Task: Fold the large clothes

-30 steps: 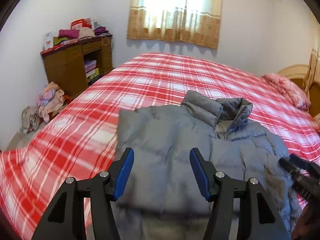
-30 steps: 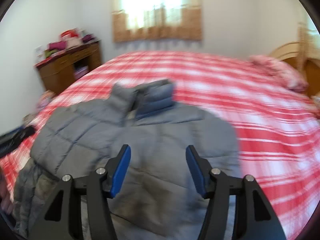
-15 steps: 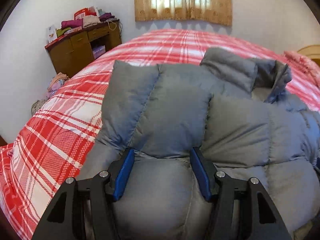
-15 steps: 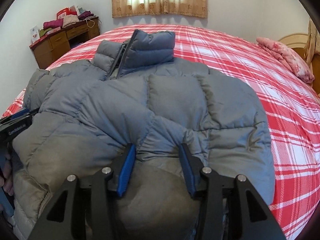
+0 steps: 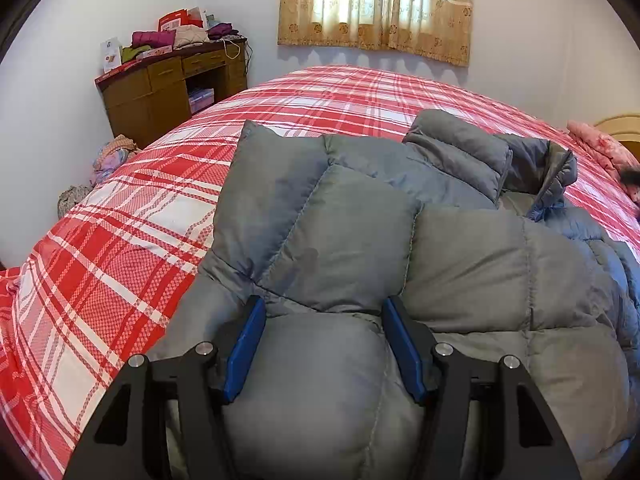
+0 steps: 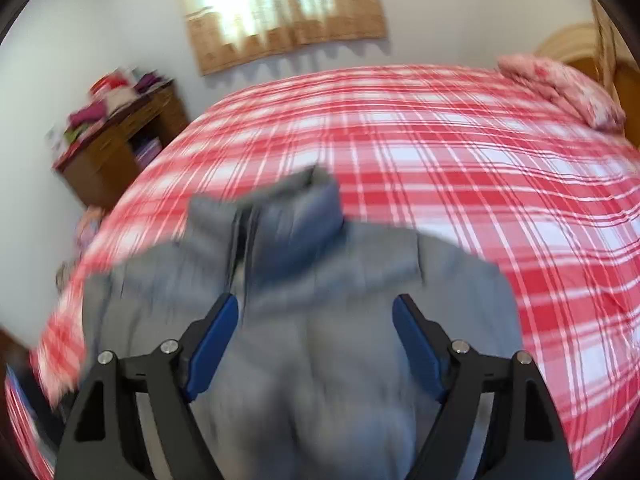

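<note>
A grey quilted down jacket [image 5: 460, 272] lies front up on the red plaid bed [image 5: 120, 240], its collar [image 5: 456, 148] toward the window. My left gripper [image 5: 323, 304] is pushed down onto the jacket's near left part. A puffed panel bulges up between its blue pads [image 5: 244, 344], and the jaws stand apart without pinching it. In the blurred right wrist view, my right gripper [image 6: 316, 300] hovers above the jacket [image 6: 360, 264]. Its jaws are opening wide and hold nothing.
A brown dresser [image 5: 160, 88] piled with clothes and boxes stands by the far left wall, with a heap of clothes [image 5: 108, 156] on the floor beside it. A pink pillow [image 6: 560, 80] lies by the wooden headboard at right. A curtained window [image 5: 376, 8] is beyond the bed.
My left gripper sank onto the jacket at the same jaw width. My right gripper pinched a jacket fold half a second ago, then let go, opened wide and swung away fast.
</note>
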`<state>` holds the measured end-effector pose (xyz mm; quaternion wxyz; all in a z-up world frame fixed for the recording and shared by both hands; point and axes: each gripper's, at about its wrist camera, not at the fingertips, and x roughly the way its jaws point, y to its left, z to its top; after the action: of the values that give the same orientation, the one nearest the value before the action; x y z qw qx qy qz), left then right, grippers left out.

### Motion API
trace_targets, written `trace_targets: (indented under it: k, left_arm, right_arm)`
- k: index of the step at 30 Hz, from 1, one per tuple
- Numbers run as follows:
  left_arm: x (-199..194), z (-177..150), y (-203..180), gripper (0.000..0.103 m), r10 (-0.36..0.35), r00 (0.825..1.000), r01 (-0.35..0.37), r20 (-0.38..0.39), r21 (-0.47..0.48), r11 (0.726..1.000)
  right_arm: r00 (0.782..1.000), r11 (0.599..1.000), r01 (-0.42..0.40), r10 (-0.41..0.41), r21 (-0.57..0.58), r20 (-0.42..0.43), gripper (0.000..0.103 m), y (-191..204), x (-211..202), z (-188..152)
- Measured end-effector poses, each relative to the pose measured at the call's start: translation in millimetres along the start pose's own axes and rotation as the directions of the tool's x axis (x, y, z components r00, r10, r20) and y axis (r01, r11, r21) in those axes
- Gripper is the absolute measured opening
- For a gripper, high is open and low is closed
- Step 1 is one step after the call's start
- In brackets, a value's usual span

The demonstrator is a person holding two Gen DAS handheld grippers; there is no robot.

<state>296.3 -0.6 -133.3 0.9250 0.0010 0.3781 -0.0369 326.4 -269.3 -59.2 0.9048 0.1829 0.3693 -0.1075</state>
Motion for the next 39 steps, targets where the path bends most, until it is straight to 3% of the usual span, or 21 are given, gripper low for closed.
trace_targets:
  k: [4, 7, 9, 10, 11, 16, 19, 22, 25, 27, 29, 32, 33, 35, 39]
  left_arm:
    - [1.3, 1.1, 3.4, 0.063, -0.028, 1.0, 0.028, -0.001, -0.027, 0.999]
    - [2.8, 1.3, 6.8, 0.063, -0.049, 0.999, 0.049, -0.006, -0.043, 0.998]
    - [4.0, 1.5, 8.6, 0.064, -0.063, 0.998, 0.063, -0.009, -0.054, 0.997]
    - [4.4, 1.2, 9.7, 0.064, -0.069, 0.998, 0.069, -0.01, -0.059, 0.996]
    - [5.0, 1.5, 10.7, 0.064, -0.075, 0.997, 0.074, -0.011, -0.064, 0.995]
    - [3.7, 3.0, 9.5, 0.064, -0.072, 0.997, 0.071, -0.014, -0.058, 0.996]
    - [-7.5, 5.0, 7.0, 0.064, -0.086, 0.996, 0.085, -0.01, -0.038, 0.996]
    - [-32.3, 20.6, 2.9, 0.064, -0.149, 0.989, 0.15, 0.019, -0.04, 0.988]
    - [-53.1, 62.3, -7.6, 0.065, -0.211, 0.975, 0.214, 0.074, -0.039, 0.976]
    - [-50.1, 100.9, -24.4, 0.072, -0.26, 0.963, 0.262, 0.074, -0.017, 0.965]
    - [-30.5, 132.1, -39.7, 0.074, -0.316, 0.948, 0.317, 0.033, -0.036, 0.948]
    - [10.2, 165.0, -63.5, 0.074, -0.314, 0.949, 0.31, -0.039, -0.086, 0.947]
    - [25.4, 171.5, -73.3, 0.074, -0.333, 0.939, 0.325, -0.081, -0.1, 0.94]
    - [51.4, 177.4, -88.9, 0.074, -0.349, 0.925, 0.333, -0.15, -0.124, 0.935]
    - [84.0, 164.4, -105.6, 0.074, -0.284, 0.926, 0.256, -0.25, -0.14, 0.957]
  right_arm:
    - [0.997, 0.988, -0.013, 0.023, 0.154, -0.067, 0.082, -11.3, 46.5, 29.8]
    - [0.989, 0.967, -0.032, 0.067, 0.253, -0.13, 0.081, -23.7, 78.3, 30.1]
    - [0.982, 0.953, -0.072, 0.12, 0.296, -0.148, 0.059, -34.6, 84.8, 20.4]
    - [0.978, 0.945, -0.092, 0.146, 0.313, -0.152, 0.039, -39.6, 83.8, 12.7]
    - [0.974, 0.938, -0.102, 0.162, 0.33, -0.16, 0.031, -46.1, 81.8, 2.6]
    - [0.98, 0.948, -0.107, 0.151, 0.301, -0.126, 0.023, -63.8, 70.4, -31.6]
    - [0.988, 0.969, -0.132, 0.145, 0.208, -0.05, 0.021, -60.2, 63.6, -44.3]
    - [0.993, 0.98, -0.11, 0.114, 0.165, -0.018, 0.021, -54.0, 57.5, -50.5]
    - [0.991, 0.974, -0.131, 0.134, 0.183, -0.003, 0.021, -57.7, 55.4, -51.9]
    - [0.987, 0.966, -0.16, 0.162, 0.203, 0.008, 0.021, -62.7, 54.1, -53.5]
    - [0.983, 0.958, -0.182, 0.184, 0.22, 0.016, 0.021, -67.0, 57.7, -52.8]
    - [0.98, 0.953, -0.196, 0.196, 0.229, 0.024, 0.021, -67.4, 58.8, -52.4]
    - [0.98, 0.953, -0.197, 0.197, 0.228, 0.026, 0.021, -67.1, 58.6, -52.6]
    - [0.979, 0.951, -0.204, 0.203, 0.231, 0.029, 0.021, -67.6, 58.8, -52.6]
    - [0.975, 0.945, -0.221, 0.219, 0.242, 0.033, 0.021, -70.8, 59.2, -53.0]
